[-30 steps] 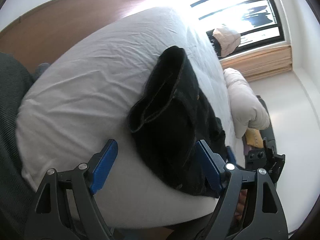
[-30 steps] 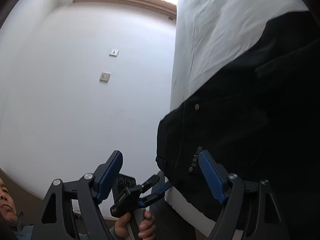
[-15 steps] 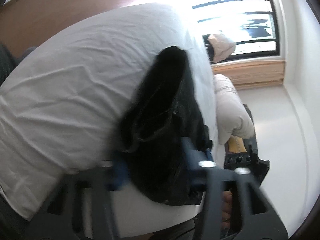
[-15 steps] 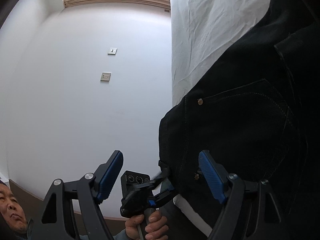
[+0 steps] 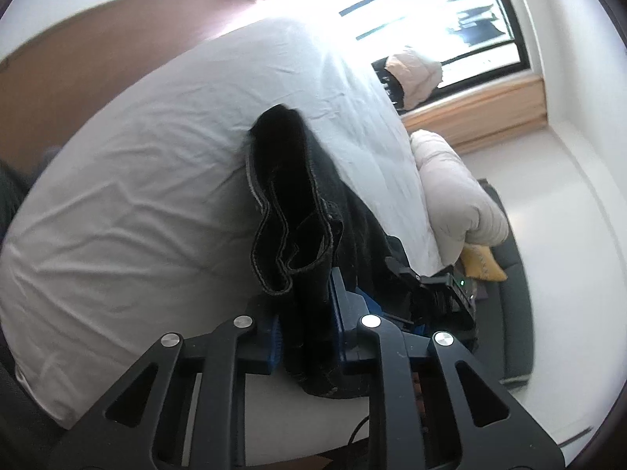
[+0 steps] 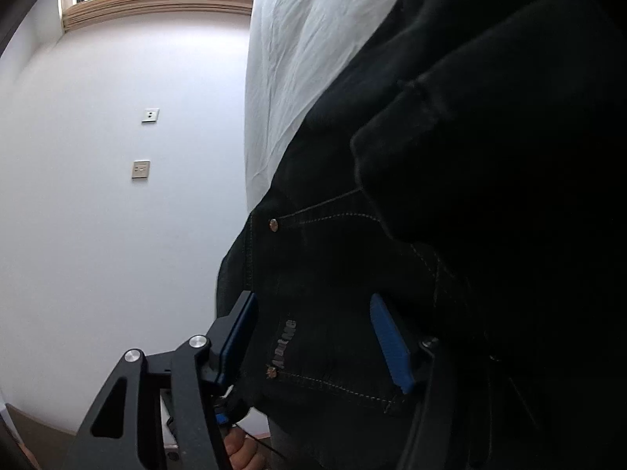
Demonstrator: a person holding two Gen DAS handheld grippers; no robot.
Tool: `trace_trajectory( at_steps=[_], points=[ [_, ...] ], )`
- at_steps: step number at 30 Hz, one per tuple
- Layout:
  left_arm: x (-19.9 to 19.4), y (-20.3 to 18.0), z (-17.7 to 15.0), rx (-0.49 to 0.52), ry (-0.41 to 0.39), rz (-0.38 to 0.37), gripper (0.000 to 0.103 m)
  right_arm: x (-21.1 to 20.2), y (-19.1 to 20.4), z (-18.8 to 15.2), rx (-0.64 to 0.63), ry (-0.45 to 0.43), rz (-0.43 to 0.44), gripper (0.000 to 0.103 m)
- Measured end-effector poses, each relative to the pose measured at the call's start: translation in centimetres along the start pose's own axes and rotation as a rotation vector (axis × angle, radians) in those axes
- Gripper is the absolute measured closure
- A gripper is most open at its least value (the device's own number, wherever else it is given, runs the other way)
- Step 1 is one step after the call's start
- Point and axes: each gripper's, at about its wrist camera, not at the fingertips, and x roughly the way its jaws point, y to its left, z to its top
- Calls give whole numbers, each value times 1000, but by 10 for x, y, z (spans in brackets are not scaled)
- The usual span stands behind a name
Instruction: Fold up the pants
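Black jeans [image 5: 298, 203] lie bunched on a white bed [image 5: 156, 164], reaching to its near edge. My left gripper [image 5: 307, 317] is shut on a thick fold of the jeans, which hang down between its blue pads. In the right wrist view the jeans [image 6: 450, 215] fill the right half, with a rivet and pocket stitching showing. My right gripper [image 6: 313, 337] has its blue fingers [image 6: 388, 340] part open on either side of the waistband fabric, not clamped tight. The right gripper also shows in the left wrist view [image 5: 439, 293], beside the jeans.
A beige duvet [image 5: 454, 188] lies bundled at the bed's right side by the window. A dark sofa with a yellow cushion [image 5: 480, 266] stands below it. A white wall with two socket plates [image 6: 141, 168] is left of the bed.
My left gripper moved forward and closed on the jeans' fold. My right gripper moved in so the waistband sits between its fingers, which have narrowed.
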Motion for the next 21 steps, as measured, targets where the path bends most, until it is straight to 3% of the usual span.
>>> trace_trajectory(
  at_steps=[2, 3, 4, 12, 15, 21],
  points=[
    [-2, -13, 1, 49, -8, 17, 85, -1, 14, -3, -35, 1, -68, 33],
    [-3, -21, 1, 82, -14, 27, 85, -3, 22, -4, -51, -4, -94, 21],
    [-4, -29, 0, 112, -18, 35, 85, -6, 35, -6, -73, -9, -109, 15],
    [8, -125, -22, 457, -31, 53, 85, -31, 132, -10, -317, 71, -80, 15],
    [17, -147, -35, 540, -14, 53, 85, -46, 165, -14, -409, 76, -95, 8],
    [23, -162, -49, 596, -3, 47, 85, -20, 219, -25, -588, 211, -321, 7]
  ],
)
